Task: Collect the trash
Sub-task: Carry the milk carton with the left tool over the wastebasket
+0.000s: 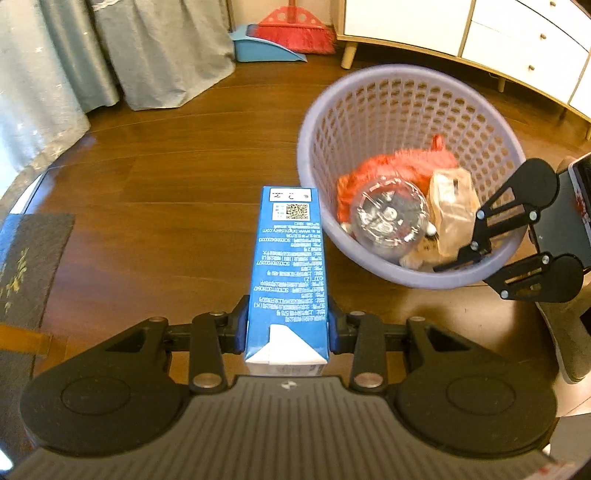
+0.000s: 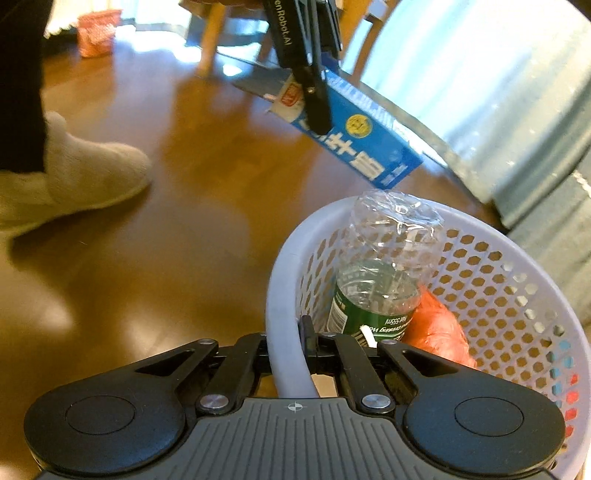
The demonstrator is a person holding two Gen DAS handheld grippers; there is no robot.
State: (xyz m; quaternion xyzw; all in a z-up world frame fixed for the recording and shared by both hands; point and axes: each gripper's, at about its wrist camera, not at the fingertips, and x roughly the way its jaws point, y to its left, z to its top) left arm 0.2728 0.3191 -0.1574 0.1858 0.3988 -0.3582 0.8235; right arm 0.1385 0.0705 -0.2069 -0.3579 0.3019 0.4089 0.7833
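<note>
- The left gripper (image 1: pixel 287 328) has its jaws clamped on the sides of a blue milk carton (image 1: pixel 288 266), near the carton's folded white end
- The carton is held off the wooden floor (image 1: pixel 166 192), just beside the lavender basket (image 1: pixel 321 110) and outside its rim; in the right wrist view the carton (image 2: pixel 364 144) hangs tilted above and beyond the basket's far rim
- The right gripper (image 2: pixel 295 350) has its jaws closed on the near rim of the basket (image 2: pixel 284 280), one finger inside the wall and one outside
- Inside the basket lie a crushed clear plastic bottle (image 1: pixel 388 218) with a green label, a red-orange plastic bag (image 1: pixel 402 162) and a pale crumpled wrapper (image 1: pixel 452 206)
- Beyond the basket a red broom (image 1: pixel 295 33) rests in a blue dustpan (image 1: pixel 258 48), next to grey curtains (image 1: pixel 110 59)
- A white cabinet (image 1: pixel 517 40) stands behind the basket
- A person's foot in a light slipper (image 2: pixel 74 173) is on the floor, well apart from the basket
</note>
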